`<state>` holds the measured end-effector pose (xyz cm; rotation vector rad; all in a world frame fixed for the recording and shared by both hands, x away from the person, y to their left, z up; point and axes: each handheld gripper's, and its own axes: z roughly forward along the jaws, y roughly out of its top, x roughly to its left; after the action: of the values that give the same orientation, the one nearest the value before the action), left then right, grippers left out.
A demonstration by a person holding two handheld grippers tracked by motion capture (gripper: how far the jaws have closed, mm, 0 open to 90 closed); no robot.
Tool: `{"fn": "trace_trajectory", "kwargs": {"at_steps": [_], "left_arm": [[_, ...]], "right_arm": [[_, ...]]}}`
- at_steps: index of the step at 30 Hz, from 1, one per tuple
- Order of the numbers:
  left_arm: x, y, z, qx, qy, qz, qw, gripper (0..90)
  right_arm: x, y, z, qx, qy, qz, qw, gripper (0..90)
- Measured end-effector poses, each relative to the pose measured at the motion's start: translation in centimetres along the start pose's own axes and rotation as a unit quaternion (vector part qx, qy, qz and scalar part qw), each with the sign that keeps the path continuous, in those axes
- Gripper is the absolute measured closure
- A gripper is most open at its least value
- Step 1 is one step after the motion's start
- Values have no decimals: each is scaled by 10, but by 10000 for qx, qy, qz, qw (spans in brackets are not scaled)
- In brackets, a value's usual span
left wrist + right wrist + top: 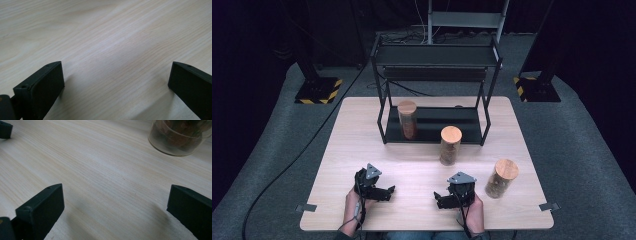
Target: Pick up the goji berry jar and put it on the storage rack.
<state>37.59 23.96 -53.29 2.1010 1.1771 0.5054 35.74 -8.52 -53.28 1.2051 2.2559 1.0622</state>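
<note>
Three glass jars with wooden lids stand on a pale wooden counter (362, 150). One jar (407, 120) sits on the lower shelf of a black rack (382, 90) at the far side. A second jar (450, 145) stands just in front of the rack, near the middle. A third jar (501, 178) stands at the right, near the right gripper (441, 199). The left gripper (387, 192) rests on the near left of the counter. Both grippers lie low on the wood, pointing toward each other, jaws spread wide with nothing between them. The right gripper view catches a jar base (178, 137) at its far right.
</note>
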Motion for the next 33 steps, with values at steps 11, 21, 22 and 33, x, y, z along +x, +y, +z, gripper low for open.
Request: {"fn": "trace_trajectory", "kwargs": {"at_steps": [11, 21, 22, 33], "left_arm": [[0, 0, 0, -1, -4, 7, 10000, 0], [0, 0, 0, -8, 14, 3, 10000, 1], [0, 0, 0, -8, 13, 4, 10000, 1], [0, 0, 0, -14, -1, 17, 10000, 4]], "right_arm": [[3, 2, 6, 302, -85, -133, 9994, 0], [-3, -1, 2, 315, -244, 11, 9992, 0], [-4, -2, 1, 316, -280, 47, 9991, 0], [-7, -4, -1, 313, -322, 89, 9990, 0]]}}
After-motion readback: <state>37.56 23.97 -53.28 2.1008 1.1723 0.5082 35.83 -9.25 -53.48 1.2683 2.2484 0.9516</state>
